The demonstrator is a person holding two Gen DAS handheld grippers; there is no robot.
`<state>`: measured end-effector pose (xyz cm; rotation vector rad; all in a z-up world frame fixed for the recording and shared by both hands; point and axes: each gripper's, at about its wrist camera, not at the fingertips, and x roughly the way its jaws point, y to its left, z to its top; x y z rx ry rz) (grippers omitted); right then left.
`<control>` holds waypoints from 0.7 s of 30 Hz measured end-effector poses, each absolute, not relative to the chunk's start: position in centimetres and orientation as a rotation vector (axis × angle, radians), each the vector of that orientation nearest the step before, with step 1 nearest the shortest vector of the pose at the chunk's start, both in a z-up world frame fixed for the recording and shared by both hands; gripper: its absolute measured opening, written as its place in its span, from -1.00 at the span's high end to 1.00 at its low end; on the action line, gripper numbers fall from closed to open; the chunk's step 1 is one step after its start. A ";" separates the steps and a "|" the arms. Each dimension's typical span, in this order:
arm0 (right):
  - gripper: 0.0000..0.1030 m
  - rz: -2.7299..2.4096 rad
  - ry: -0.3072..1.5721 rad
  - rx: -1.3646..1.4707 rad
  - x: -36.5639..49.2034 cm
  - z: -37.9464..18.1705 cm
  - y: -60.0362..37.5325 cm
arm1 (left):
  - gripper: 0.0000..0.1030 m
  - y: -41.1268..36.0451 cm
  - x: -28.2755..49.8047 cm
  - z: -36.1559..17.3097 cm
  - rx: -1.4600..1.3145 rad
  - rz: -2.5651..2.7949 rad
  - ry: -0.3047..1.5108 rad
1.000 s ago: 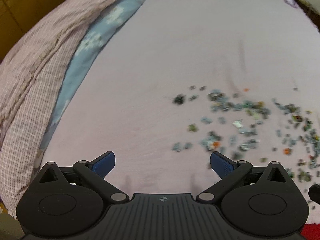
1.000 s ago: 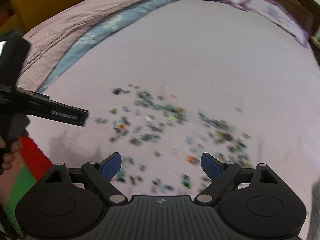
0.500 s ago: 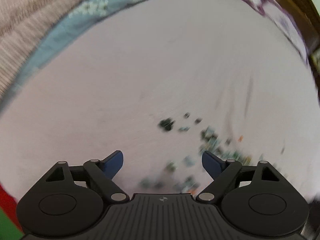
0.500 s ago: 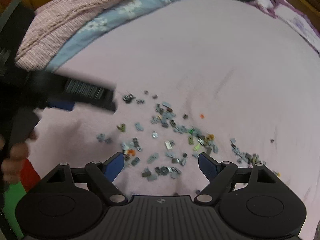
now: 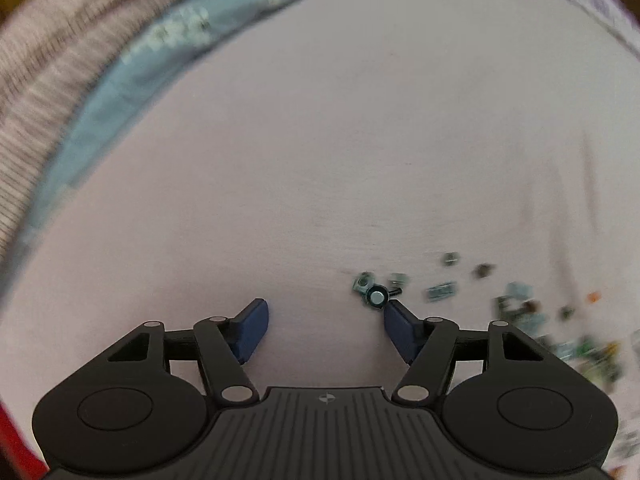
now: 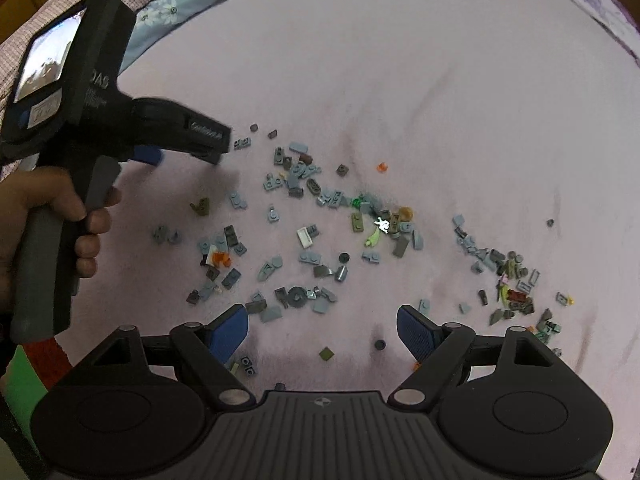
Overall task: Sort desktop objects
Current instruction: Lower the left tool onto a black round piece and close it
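Note:
Many small grey, blue and coloured toy brick pieces (image 6: 304,236) lie scattered on a pink bedsheet (image 6: 400,60). My right gripper (image 6: 322,326) is open and empty, low over the near edge of the scatter. My left gripper (image 5: 324,320) is open and empty over the left end of the scatter; a small dark round piece (image 5: 376,296) lies just beyond its right fingertip (image 5: 396,320). The left gripper also shows in the right wrist view (image 6: 180,148), held by a hand at the left.
A folded pink checked blanket (image 5: 36,80) and a blue flowered sheet (image 5: 168,40) lie along the far left of the bed. A red and green object (image 6: 28,364) sits at the lower left edge. A patterned pillow (image 6: 600,4) is at the far right.
Both grippers have come lower and closer to the pieces. The left gripper has swung so the scatter's left end lies by its right finger. Both stay open.

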<state>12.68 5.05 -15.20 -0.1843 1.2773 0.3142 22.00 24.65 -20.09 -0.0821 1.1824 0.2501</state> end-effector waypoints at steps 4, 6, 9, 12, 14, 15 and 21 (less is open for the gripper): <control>-0.62 0.346 1.272 -0.189 13.0 -15.4 5.6 | -0.29 25.6 21.0 -19.7 -0.010 0.305 1.175; -0.62 0.361 1.271 -0.189 13.1 -15.6 5.8 | -0.29 26.2 20.6 -19.5 -0.007 0.323 1.174; -0.62 0.376 1.277 -0.186 13.1 -15.7 6.2 | -0.29 26.3 20.3 -18.7 -0.034 0.305 1.165; -0.62 0.386 1.284 -0.190 13.1 -15.8 6.5 | -0.25 25.5 20.4 -18.0 -0.073 0.247 1.143; -0.62 0.386 1.291 -0.194 13.0 -15.9 6.5 | -0.06 24.5 20.7 -18.1 -0.074 0.205 1.142; -0.62 0.384 1.295 -0.196 13.0 -16.1 6.5 | -0.03 23.9 20.8 -18.2 -0.074 0.184 1.142; -0.62 0.360 1.313 -0.193 13.0 -16.7 5.9 | 0.17 21.5 21.1 -19.7 -0.044 0.116 1.156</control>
